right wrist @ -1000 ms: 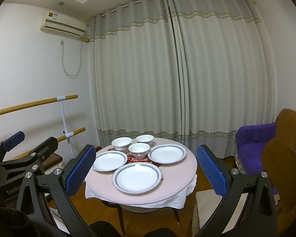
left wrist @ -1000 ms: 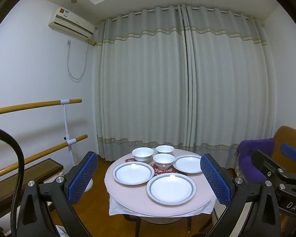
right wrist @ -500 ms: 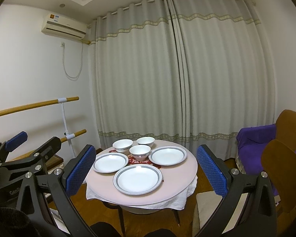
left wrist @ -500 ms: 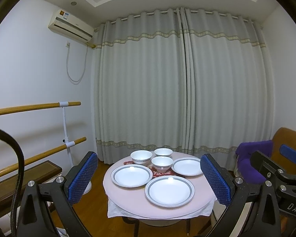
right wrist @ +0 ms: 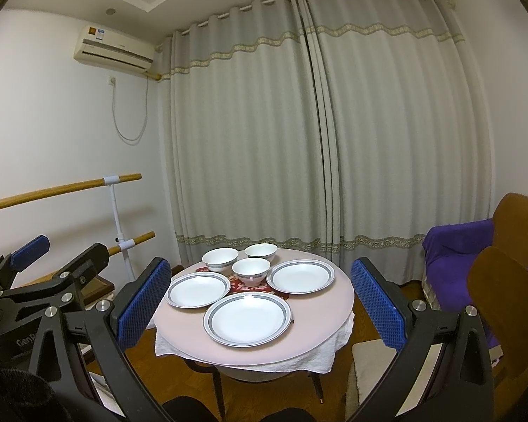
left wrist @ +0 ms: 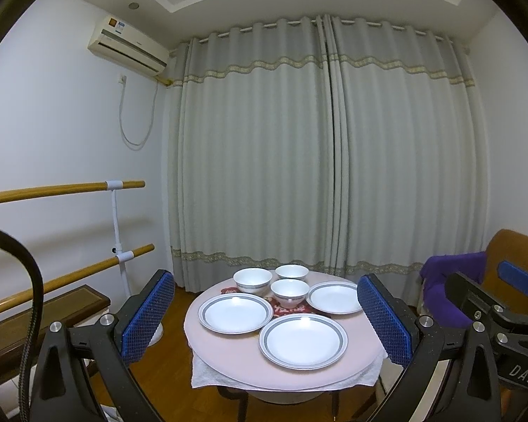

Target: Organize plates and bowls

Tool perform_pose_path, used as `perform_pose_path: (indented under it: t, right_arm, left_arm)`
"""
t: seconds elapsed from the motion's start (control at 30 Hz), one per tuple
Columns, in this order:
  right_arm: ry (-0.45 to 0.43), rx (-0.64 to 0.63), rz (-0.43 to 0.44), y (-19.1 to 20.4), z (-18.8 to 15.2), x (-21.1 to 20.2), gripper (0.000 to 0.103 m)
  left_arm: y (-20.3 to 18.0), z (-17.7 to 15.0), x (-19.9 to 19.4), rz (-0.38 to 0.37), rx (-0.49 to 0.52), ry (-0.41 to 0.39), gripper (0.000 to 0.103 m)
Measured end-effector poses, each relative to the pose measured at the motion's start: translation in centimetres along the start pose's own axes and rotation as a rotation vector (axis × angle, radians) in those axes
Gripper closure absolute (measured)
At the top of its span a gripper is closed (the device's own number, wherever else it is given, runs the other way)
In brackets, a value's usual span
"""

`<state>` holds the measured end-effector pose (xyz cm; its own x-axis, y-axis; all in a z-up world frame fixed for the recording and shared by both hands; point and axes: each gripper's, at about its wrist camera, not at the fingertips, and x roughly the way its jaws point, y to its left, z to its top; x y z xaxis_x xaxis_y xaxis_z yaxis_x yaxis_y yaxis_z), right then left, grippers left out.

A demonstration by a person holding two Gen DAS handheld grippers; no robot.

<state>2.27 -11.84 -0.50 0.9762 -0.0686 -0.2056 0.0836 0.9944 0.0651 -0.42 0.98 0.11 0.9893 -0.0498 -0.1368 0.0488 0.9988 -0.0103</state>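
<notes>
Plates (left wrist: 303, 340) and bowls (left wrist: 289, 292) sat on the round surface (right wrist: 320, 320), seemingly unstacked; we held our left tongs (left wrist: 265, 320) and right tongs (right wrist: 258, 304) spread wide, well short of them.

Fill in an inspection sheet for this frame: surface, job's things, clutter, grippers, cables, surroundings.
Surface: round pink-topped table over a white cloth.
Job's things: three grey-rimmed white plates, near, left, right; three white bowls behind them, all unstacked.
Clutter: red patterned mat under the nearest bowl.
Grippers: left gripper and right gripper open, empty, short of the table.
Cables: black cable at the left view's edge.
Surroundings: grey curtains, wall air conditioner, wooden rails, purple-draped chair.
</notes>
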Motion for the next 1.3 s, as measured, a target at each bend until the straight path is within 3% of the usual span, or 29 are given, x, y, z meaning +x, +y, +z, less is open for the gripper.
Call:
perform_pose_path:
  t: [1.3]
  right_arm:
    - [-0.003, -0.001, -0.003, 0.16, -0.39, 0.16, 0.000]
  left_arm:
    - [-0.30, -0.39, 0.09, 0.007, 0.000, 0.000, 0.001]
